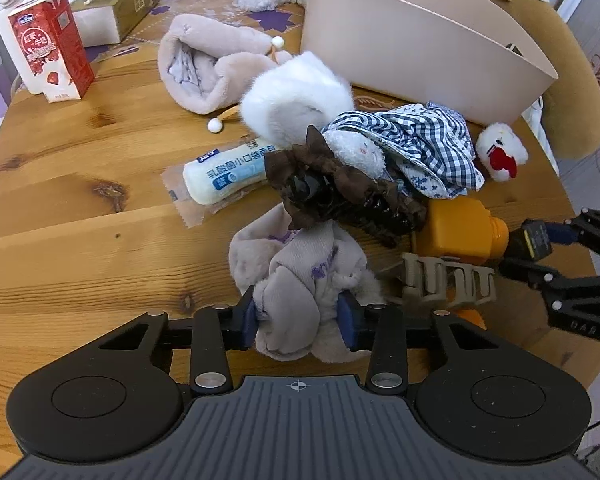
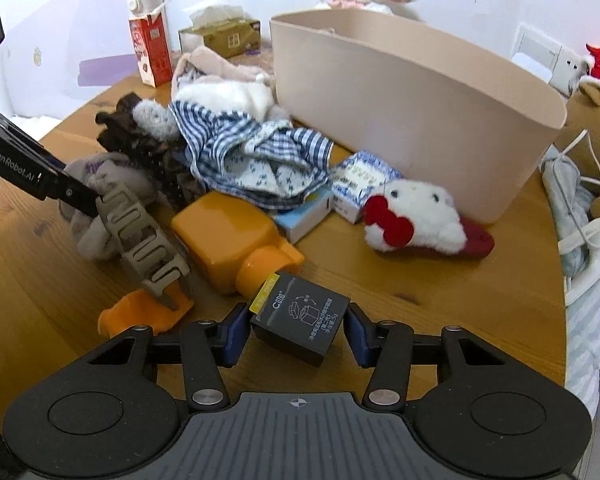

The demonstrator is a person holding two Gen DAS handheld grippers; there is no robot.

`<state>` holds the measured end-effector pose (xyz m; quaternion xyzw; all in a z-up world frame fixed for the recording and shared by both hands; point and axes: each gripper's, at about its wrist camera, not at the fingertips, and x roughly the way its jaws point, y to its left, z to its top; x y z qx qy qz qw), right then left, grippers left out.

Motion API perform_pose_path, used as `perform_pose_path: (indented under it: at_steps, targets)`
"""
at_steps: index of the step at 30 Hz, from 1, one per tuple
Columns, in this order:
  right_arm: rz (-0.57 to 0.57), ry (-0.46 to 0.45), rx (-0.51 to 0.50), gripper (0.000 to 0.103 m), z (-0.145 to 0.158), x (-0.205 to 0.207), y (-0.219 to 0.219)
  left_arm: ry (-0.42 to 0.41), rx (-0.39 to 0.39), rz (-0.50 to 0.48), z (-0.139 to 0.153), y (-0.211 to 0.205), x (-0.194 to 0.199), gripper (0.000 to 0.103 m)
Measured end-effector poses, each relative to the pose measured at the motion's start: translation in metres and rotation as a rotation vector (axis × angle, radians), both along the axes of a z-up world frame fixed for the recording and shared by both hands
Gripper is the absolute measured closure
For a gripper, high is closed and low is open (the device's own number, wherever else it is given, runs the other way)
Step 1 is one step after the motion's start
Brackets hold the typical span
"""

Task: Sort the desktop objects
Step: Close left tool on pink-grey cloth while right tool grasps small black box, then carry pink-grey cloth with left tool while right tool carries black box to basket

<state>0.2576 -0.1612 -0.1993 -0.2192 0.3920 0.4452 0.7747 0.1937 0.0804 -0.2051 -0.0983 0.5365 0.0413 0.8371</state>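
Between your left gripper's (image 1: 300, 318) blue pads sits a bunched grey sock (image 1: 296, 280), squeezed from both sides; jaws narrow, gripping it. Your right gripper (image 2: 298, 330) has jaws half-closed around a small black box (image 2: 300, 320): left pad touches or nearly so, right pad shows a thin gap, so I'd call it not yet clamped.

Key relation: the beige bin (image 2: 412, 92) lies ahead and to the right of both grippers, across the clutter on the wooden table (image 1: 80, 216). Right hand's nearer to it, w/ a mostly clear path past the orange bottle (image 2: 232, 232), whose cap touches the box. The box sits skewed to your jaws, so expect it to twist as you squeeze. The sock's far end runs under the tan hair claw (image 1: 448, 280), which prob. drags along.
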Motion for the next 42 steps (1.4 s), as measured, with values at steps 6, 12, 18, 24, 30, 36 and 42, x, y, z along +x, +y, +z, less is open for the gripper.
perform_pose_path:
  at_steps: [6,12,18,24,30,36,42]
  targets:
    - [0.022,-0.008,0.023,0.055,0.008,0.002,-0.006,-0.018,-0.026,0.025,0.008,0.005,-0.010,0.064]
    - [0.047,-0.027,0.042,0.055,0.018,0.002,-0.010,-0.058,-0.037,-0.002,0.025,0.005,-0.016,0.065]
    - [0.047,-0.061,0.070,0.055,0.034,0.008,-0.015,-0.115,-0.037,-0.024,0.047,0.004,-0.015,0.066]
    - [0.008,-0.091,0.108,0.055,0.051,0.025,-0.020,-0.158,-0.011,-0.034,0.065,0.004,-0.002,0.065]
    - [-0.032,-0.121,0.131,0.055,0.064,0.044,-0.025,-0.199,0.013,-0.070,0.079,0.001,0.014,0.066]
    - [-0.044,-0.158,0.139,0.055,0.075,0.060,-0.029,-0.252,0.035,-0.109,0.100,0.000,0.040,0.065]
    - [-0.063,-0.188,0.160,0.055,0.086,0.080,-0.031,-0.311,0.052,-0.105,0.120,-0.004,0.071,0.065]
